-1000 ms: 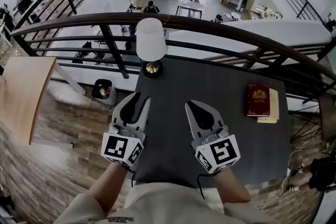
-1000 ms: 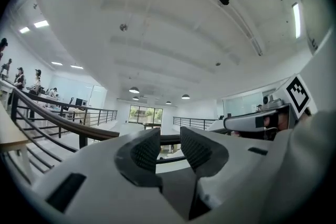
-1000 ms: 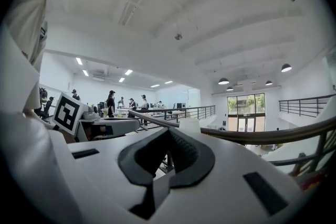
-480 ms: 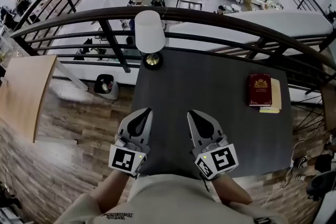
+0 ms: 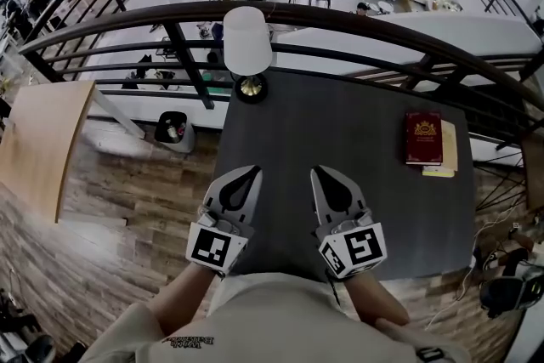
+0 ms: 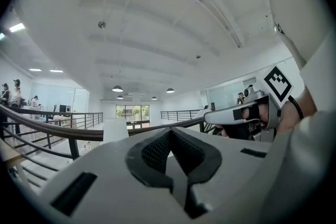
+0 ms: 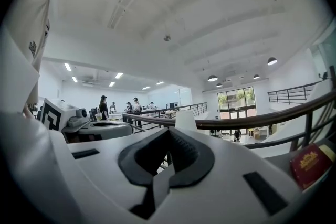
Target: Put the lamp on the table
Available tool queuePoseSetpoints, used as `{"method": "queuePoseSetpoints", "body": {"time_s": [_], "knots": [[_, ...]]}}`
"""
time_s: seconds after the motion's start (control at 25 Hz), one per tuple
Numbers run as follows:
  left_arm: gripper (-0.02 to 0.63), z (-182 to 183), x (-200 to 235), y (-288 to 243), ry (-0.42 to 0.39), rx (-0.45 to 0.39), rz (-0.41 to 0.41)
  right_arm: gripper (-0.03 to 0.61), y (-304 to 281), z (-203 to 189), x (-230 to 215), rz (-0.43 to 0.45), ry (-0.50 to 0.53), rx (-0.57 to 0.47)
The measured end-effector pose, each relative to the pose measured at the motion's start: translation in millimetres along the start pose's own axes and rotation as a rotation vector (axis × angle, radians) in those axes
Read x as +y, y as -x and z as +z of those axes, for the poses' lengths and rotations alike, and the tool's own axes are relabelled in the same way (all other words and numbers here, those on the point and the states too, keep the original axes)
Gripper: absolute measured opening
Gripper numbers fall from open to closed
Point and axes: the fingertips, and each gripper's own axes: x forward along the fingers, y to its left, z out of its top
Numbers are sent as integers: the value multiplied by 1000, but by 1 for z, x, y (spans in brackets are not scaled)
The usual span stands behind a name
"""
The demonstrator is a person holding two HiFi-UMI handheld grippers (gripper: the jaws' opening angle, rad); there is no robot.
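White-shaded lamp (image 5: 247, 45) with round dark base, upright on table (image 5: 340, 150)

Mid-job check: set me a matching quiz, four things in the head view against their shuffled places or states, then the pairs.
1 lamp
2 red book
3 left tongs
4 bin

A on a yellow book, table's right side
B shut, near left corner
C floor, left of the table
D table's far left corner

Pairs: 1-D, 2-A, 3-B, 4-C
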Motion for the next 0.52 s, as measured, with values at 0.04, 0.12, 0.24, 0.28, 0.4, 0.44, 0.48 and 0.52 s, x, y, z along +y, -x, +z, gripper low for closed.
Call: {"method": "queuePoseSetpoints", "body": {"time_s": [0.04, 0.12, 0.24, 0.28, 0.4, 0.44, 0.48, 0.52], "knots": [[5, 0, 0, 0, -1, 1, -2, -2, 1, -1, 1, 1, 1, 4], [5, -1, -1, 1, -3, 6, -4, -2, 3, -2, 3, -4, 11, 3], [5, -2, -2, 2, 1, 10, -1, -2, 7, -1, 1, -29, 20, -11], [5, -2, -2, 2, 2, 9, -1, -2, 8, -1, 0, -37, 21, -12], [5, 1, -2, 3, 2, 4, 0, -2, 9, 2, 0, -42, 19, -16], [5, 2, -2, 3, 1, 4, 0, -1, 9, 3, 1, -41, 21, -17], [5, 3, -1, 3, 0, 4, 1, -1, 9, 4, 2, -40, 26, -19], [5, 4, -1, 3, 0, 4, 2, -2, 8, 6, 3, -39, 31, -21]]}}
